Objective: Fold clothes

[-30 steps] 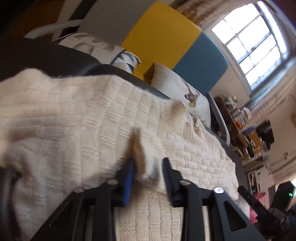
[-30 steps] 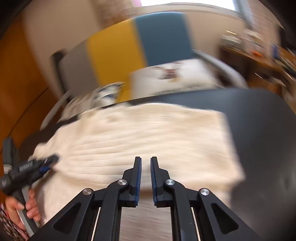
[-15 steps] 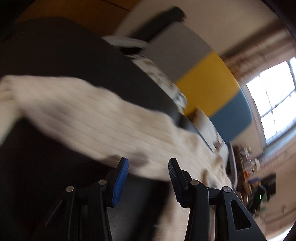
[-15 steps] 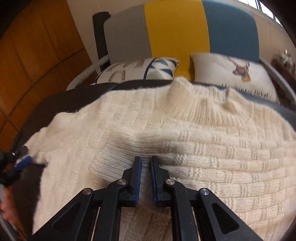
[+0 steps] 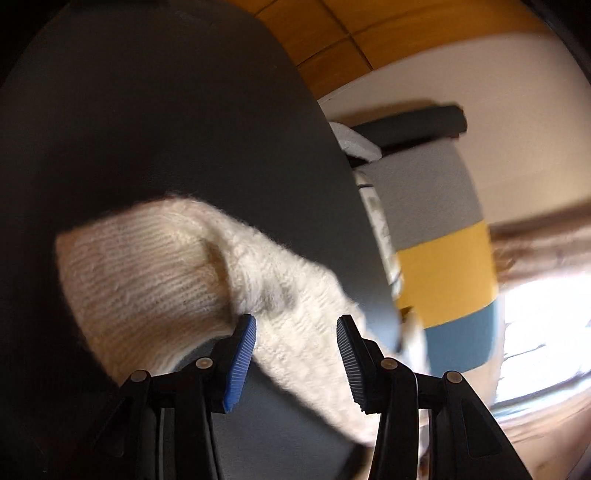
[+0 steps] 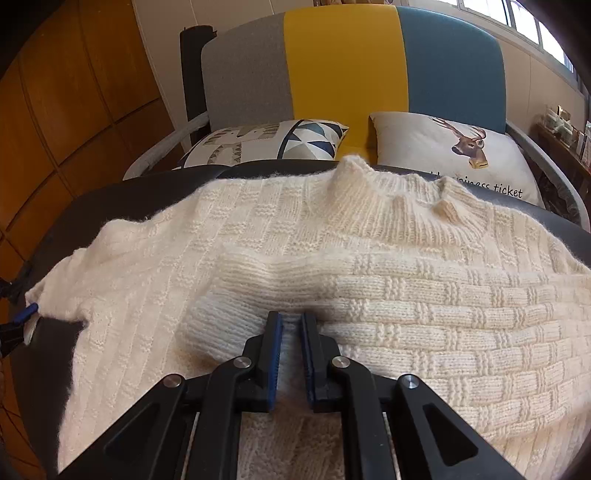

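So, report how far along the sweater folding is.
Done: one sleeve lies folded across the cream sweater, which is spread on the dark table.
In hand: the right gripper is pinched shut on that sleeve's cuff; the left gripper, jaws apart, has the other sleeve between its fingers, stretched out over the table.
Left: fold that sleeve in, then the body.

Daylight came from a window (image 5: pixel 546 325) at four o'clock in the left wrist view, blown out to white glare. That picture was smeared with motion blur: the sweater (image 5: pixel 155 280) and sofa (image 5: pixel 436 236) had soft edges, and the dark table (image 5: pixel 155 110) read nearly black. The right wrist view was sharp and evenly lit (knit ribs clear), with windows (image 6: pixel 532 26) bright at one o'clock. Both frames bent at the rims, corners black.
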Motion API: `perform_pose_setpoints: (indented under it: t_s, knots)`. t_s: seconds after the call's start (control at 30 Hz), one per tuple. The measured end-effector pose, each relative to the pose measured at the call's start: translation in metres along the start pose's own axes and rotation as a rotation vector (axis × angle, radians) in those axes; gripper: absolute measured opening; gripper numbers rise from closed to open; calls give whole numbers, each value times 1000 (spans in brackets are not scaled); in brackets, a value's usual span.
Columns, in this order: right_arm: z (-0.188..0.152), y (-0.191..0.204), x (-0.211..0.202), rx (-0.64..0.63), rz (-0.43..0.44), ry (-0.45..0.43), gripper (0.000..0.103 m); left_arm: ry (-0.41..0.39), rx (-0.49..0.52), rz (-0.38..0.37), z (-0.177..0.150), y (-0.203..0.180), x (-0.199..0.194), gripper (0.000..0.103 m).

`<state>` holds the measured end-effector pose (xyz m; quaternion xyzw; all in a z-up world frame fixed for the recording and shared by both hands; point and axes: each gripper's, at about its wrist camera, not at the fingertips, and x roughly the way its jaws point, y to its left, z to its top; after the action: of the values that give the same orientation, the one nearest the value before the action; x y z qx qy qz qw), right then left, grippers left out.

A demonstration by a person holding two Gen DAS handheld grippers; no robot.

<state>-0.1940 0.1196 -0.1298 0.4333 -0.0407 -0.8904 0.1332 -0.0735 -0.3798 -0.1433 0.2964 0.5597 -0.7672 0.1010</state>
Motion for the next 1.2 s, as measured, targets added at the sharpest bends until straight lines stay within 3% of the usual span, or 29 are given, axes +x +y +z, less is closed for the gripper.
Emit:
perform_pose_setpoints:
  t_s: [0.07,0.1,0.13,0.23,0.5,0.57,0.63,0.73,0.8,0.93,1.13,1.2]
  knots:
    - [0,-1,0,5,2,-1,10,-30,-39,-36,4,0,-7,49]
    - [0,-1,0,8,2,-2,10,-47,-43,-39,6,-1,-10,55]
    - [0,-1,0,10,3,-3,10,-62,-21,-22,7,-2,-13,60]
    - [0,0,0,9,0,-6,10,-74,48,47,9,-5,-13,61]
    - [-1,-7,0,34,34,-12,10,-40,-50,124,36,-2,15,66]
    - [-1,-8,0,40,42,-14,10,-45,-18,178,40,-10,21,57]
    - [-1,-8,0,45,47,-16,10,-36,45,272,42,-19,32,8]
    - [-1,-9,-1,51,55,-19,10,-26,117,288,40,-31,41,6]
    - [-2,-10,-1,57,61,-22,10,-33,138,264,39,-41,38,6]
    - [-2,-13,0,72,77,-25,10,-78,180,128,36,-74,14,6]
    - [6,-21,-13,134,131,-14,10,-140,438,-33,18,-174,-10,5]
    - [6,-27,-30,157,161,-41,10,-142,549,-96,-4,-210,-14,5]
